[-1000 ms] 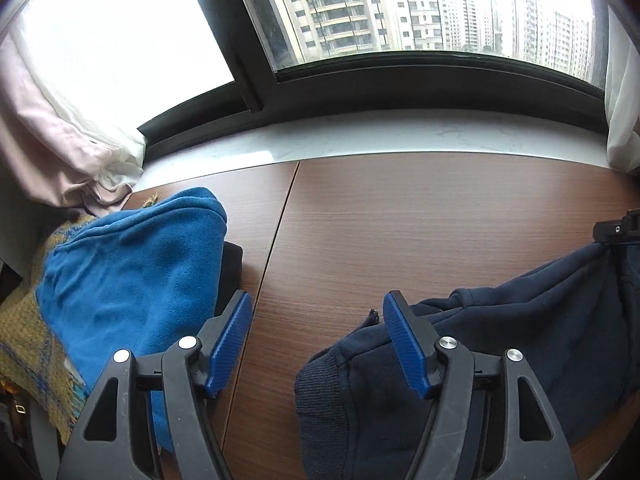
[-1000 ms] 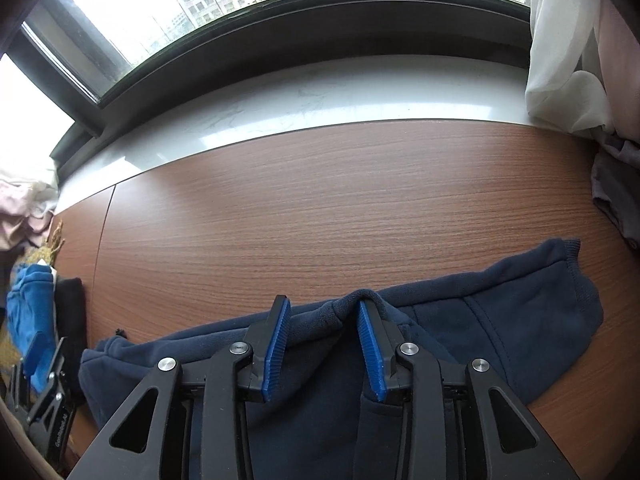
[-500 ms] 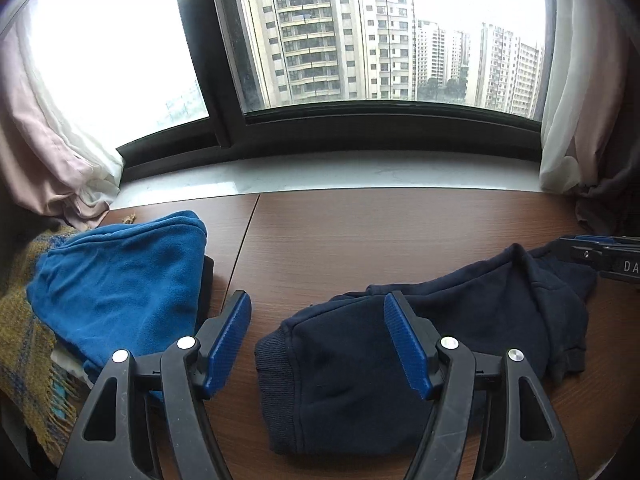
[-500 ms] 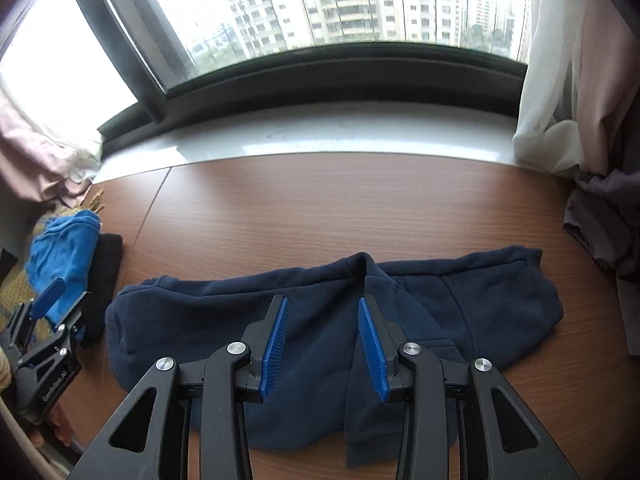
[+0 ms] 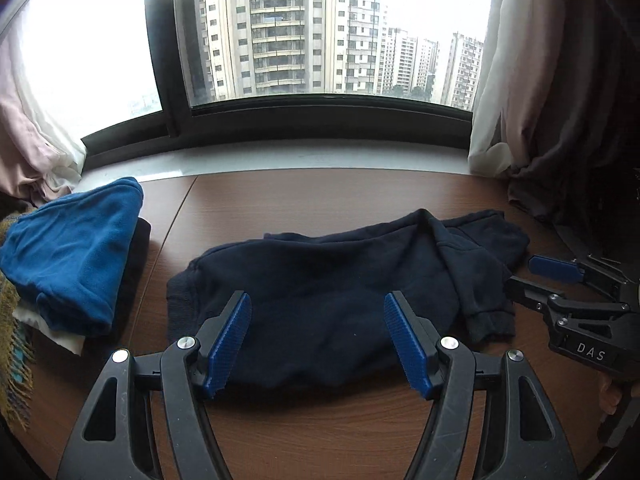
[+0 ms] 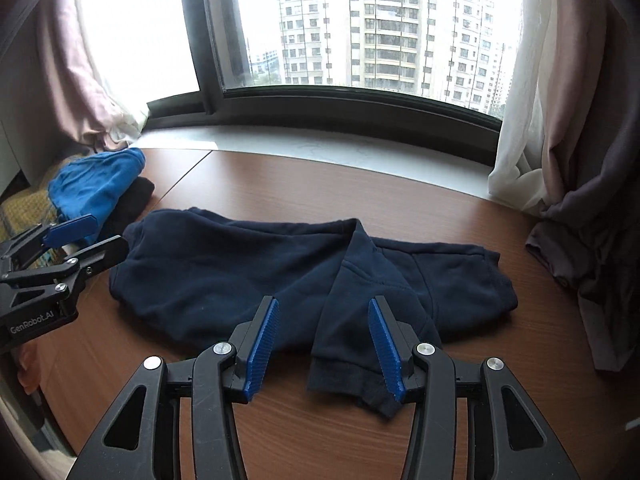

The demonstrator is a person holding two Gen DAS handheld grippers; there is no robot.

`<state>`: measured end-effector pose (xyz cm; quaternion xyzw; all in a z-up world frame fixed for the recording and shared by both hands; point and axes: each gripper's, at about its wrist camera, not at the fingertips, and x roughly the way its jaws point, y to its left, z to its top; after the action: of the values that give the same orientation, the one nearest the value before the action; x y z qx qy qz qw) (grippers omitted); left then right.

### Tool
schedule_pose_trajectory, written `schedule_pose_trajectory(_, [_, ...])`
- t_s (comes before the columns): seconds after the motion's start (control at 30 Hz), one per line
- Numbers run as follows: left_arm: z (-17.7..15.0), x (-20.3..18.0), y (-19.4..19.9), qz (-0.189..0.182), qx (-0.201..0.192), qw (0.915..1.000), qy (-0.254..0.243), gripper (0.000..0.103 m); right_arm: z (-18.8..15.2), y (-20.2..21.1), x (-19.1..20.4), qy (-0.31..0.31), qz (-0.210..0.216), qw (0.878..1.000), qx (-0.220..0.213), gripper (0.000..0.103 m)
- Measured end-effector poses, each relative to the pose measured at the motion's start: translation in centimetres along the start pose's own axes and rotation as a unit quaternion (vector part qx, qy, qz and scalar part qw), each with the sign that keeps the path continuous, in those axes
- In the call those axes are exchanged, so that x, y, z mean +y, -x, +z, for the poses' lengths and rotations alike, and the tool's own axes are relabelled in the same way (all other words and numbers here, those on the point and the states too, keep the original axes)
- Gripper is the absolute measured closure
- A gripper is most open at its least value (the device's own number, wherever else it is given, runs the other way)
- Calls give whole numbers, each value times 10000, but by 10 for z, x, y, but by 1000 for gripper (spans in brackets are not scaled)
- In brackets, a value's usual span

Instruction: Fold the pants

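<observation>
The dark navy pants (image 5: 340,280) lie folded in a rough bundle on the brown wooden table (image 5: 320,196), with one leg end flapped over at the right; they also show in the right wrist view (image 6: 248,268). My left gripper (image 5: 318,340) is open and empty, held above the near edge of the pants. My right gripper (image 6: 324,340) is open and empty, above the cuffed leg end (image 6: 352,384). Each gripper appears at the edge of the other's view, the right one (image 5: 560,280) and the left one (image 6: 60,248).
A folded bright blue garment (image 5: 72,256) lies on a stack at the table's left, over a black item and a yellow woven cloth (image 5: 12,320). Curtains (image 6: 560,120) hang at both sides; a grey cloth (image 6: 580,248) drapes at the right. A white windowsill (image 5: 280,160) runs behind.
Both grippers have pulled back and up from the pants, letting go of the fabric. The right gripper's jaws have opened wider. The pants now lie flat on the table in full view.
</observation>
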<state>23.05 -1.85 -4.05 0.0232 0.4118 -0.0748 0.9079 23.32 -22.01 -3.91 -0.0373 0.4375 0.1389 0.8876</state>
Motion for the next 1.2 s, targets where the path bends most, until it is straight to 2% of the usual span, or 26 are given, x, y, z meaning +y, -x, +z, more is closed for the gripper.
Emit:
schedule_pose_trajectory(0.2, [-28,-23,-13,-51,243,9996,-139,34,-41,-15,-8,55,-87,9995,312,55])
schedule_pose_trajectory(0.37, [-45,-31,-25,24,361,9992,-180,34,-64,-21,1,527,-450,9974,204,55])
schedule_pose_trajectory(0.63, [-56,-37,-38,71,513,9985,-188,34,-83,-44,35,1607,-870,9831,148,56])
schedule_pose_trajectory(0.73, [-56,-35,-40,170,547,9982,-199,34,-84,-57,39,1793,-1025,9782,209,56])
schedule_pose_trajectory(0.8, [-57,-33,-42,196,593,9979,-178,34,-85,-63,39,1860,-1088,9763,225,60])
schedule_pose_trajectory(0.9, [-58,-31,-44,208,663,9975,-158,34,-84,-70,34,1837,-1114,9763,245,61])
schedule_pose_trajectory(0.93, [-58,-31,-44,201,673,9974,-156,34,-83,-72,32,1777,-1116,9774,254,63])
schedule_pose_trajectory(1.0, [-56,-31,-44,195,672,9974,-157,34,-80,-72,24,1554,-986,9823,348,85])
schedule_pose_trajectory(1.03, [-55,-31,-43,189,652,9976,-158,34,-77,-69,20,1383,-863,9860,342,88])
schedule_pose_trajectory(1.2, [-46,-32,-38,141,515,9984,-179,34,-56,-35,-8,485,-561,9972,35,92])
